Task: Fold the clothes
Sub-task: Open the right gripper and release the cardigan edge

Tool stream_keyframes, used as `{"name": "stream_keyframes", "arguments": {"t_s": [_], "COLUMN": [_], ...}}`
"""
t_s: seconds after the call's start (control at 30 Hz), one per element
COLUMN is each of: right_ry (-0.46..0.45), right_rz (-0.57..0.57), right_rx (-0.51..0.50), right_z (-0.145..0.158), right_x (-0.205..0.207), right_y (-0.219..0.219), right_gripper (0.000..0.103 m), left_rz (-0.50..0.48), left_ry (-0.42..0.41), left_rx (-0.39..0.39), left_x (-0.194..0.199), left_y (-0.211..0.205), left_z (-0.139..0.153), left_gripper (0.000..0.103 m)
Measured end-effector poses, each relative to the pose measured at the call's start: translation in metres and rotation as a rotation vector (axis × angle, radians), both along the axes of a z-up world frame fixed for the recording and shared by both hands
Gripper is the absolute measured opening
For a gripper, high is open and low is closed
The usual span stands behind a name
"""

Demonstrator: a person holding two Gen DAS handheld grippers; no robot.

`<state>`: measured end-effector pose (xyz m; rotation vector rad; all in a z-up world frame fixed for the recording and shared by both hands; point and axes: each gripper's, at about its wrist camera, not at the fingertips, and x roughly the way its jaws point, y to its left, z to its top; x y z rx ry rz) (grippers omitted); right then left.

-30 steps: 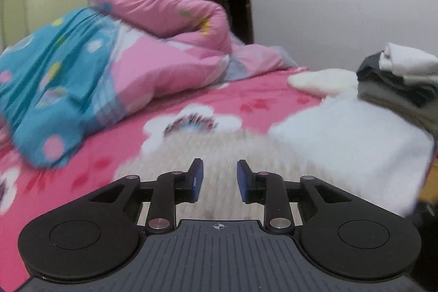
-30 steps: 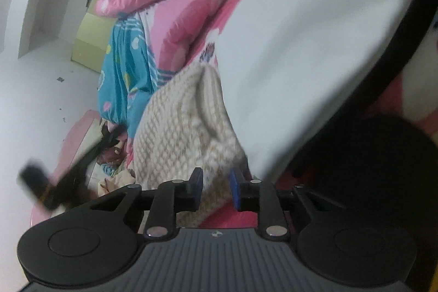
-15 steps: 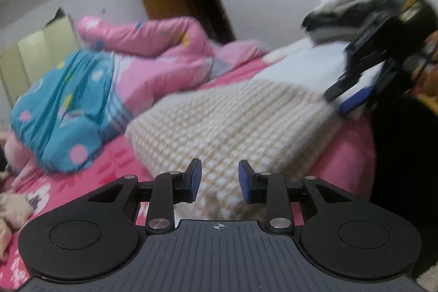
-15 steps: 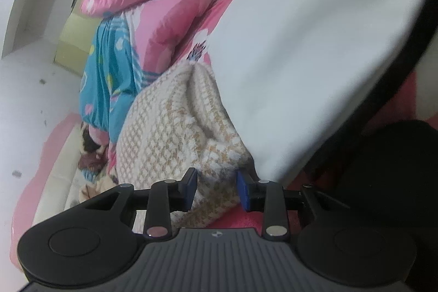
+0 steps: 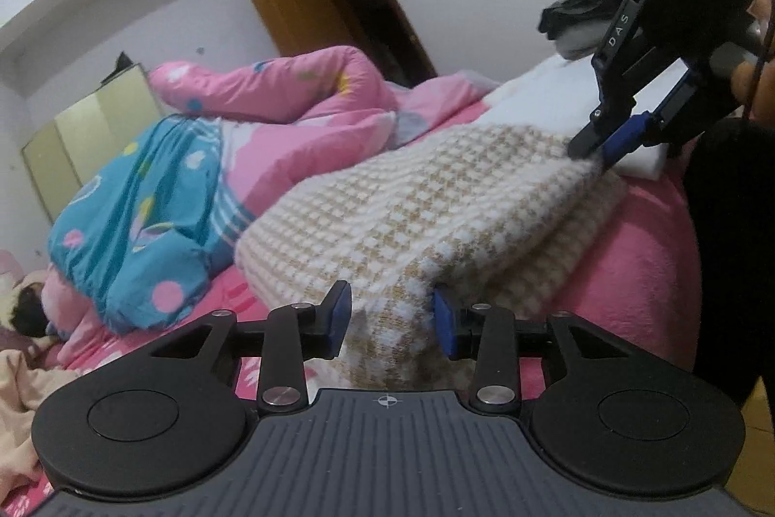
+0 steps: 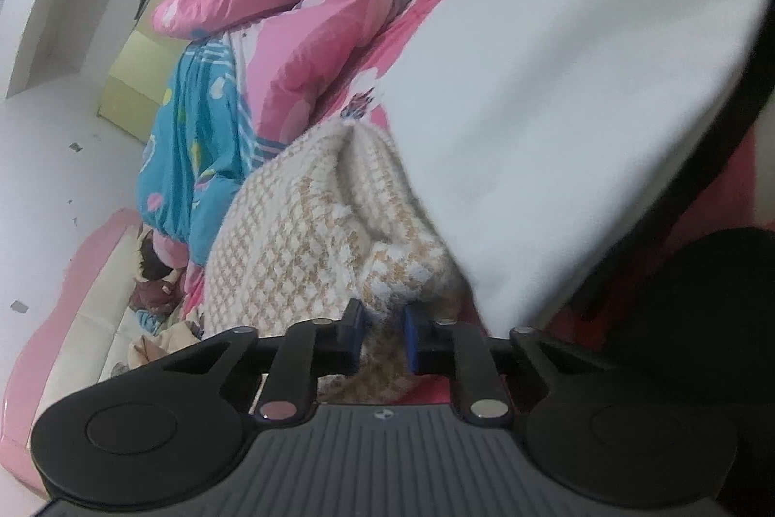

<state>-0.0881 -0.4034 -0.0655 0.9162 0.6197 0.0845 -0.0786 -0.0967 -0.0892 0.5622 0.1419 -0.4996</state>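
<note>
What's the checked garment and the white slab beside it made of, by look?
Checked garment: likely a chunky, fuzzy knit; raised beige-and-white stitch grid, soft halo at the edges. White slab: probably smooth matte fabric, folded; no visible weave or sheen, so the fibre is unclear.

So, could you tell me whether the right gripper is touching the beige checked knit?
Touching. In the right wrist view the right gripper has knit bunched between its jaws; the left wrist view shows it pinching the far corner.
</note>
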Motion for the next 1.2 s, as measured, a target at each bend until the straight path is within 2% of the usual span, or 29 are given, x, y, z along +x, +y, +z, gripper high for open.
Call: {"name": "stream_keyframes", "arguments": {"t_s": [0.17, 0.43, 0.5, 0.57, 0.7, 0.77, 0.8, 0.87, 0.93, 1.0, 1.1, 1.17, 1.2], "right_ry": [-0.010, -0.015, -0.022, -0.028, -0.065, -0.122, -0.160, -0.269, -0.365, -0.437, -0.442, -0.381, -0.340], "right_rz": [0.033, 0.033, 0.041, 0.055, 0.088, 0.112, 0.127, 0.168, 0.216, 0.271, 0.327, 0.338, 0.339], "right_rx": [0.002, 0.016, 0.021, -0.009, -0.189, -0.325, -0.404, -0.574, -0.728, -0.837, -0.897, -0.914, -0.917], "right_z": [0.001, -0.012, -0.010, -0.004, 0.022, 0.044, 0.056, 0.077, 0.090, 0.092, 0.079, 0.060, 0.048], "right_x": [0.009, 0.002, 0.000, -0.007, -0.023, -0.028, -0.028, -0.021, -0.009, 0.007, 0.030, 0.050, 0.060], "right_y": [0.011, 0.007, 0.005, 0.003, 0.004, 0.014, 0.022, 0.047, 0.076, 0.103, 0.120, 0.118, 0.114], "right_gripper": [0.014, 0.013, 0.016, 0.019, 0.020, 0.020, 0.020, 0.020, 0.018, 0.017, 0.014, 0.012, 0.005], "left_rz": [0.036, 0.007, -0.016, -0.048, -0.097, -0.089, -0.074, -0.032, -0.011, 0.009, 0.036, 0.045, 0.044], "left_ry": [0.003, 0.068, 0.111, 0.188, 0.358, 0.407, 0.402, 0.362, 0.320, 0.324, 0.343, 0.349, 0.354], "left_rx": [-0.014, -0.008, -0.039, -0.111, -0.332, -0.460, -0.483, -0.483, -0.418, -0.353, -0.279, -0.276, -0.278], "left_x": [0.000, 0.002, 0.004, 0.007, 0.016, 0.025, 0.030, 0.040, 0.046, 0.048, 0.050, 0.050, 0.050], "left_y": [0.006, 0.009, 0.018, 0.035, 0.080, 0.096, 0.096, 0.087, 0.066, 0.051, 0.036, 0.039, 0.040], "left_z": [0.002, -0.003, 0.003, 0.013, 0.037, 0.047, 0.050, 0.053, 0.049, 0.039, 0.024, 0.019, 0.018], "left_gripper": [0.037, 0.036, 0.036, 0.036, 0.036, 0.036, 0.036, 0.036, 0.036, 0.036, 0.036, 0.036, 0.037]}}
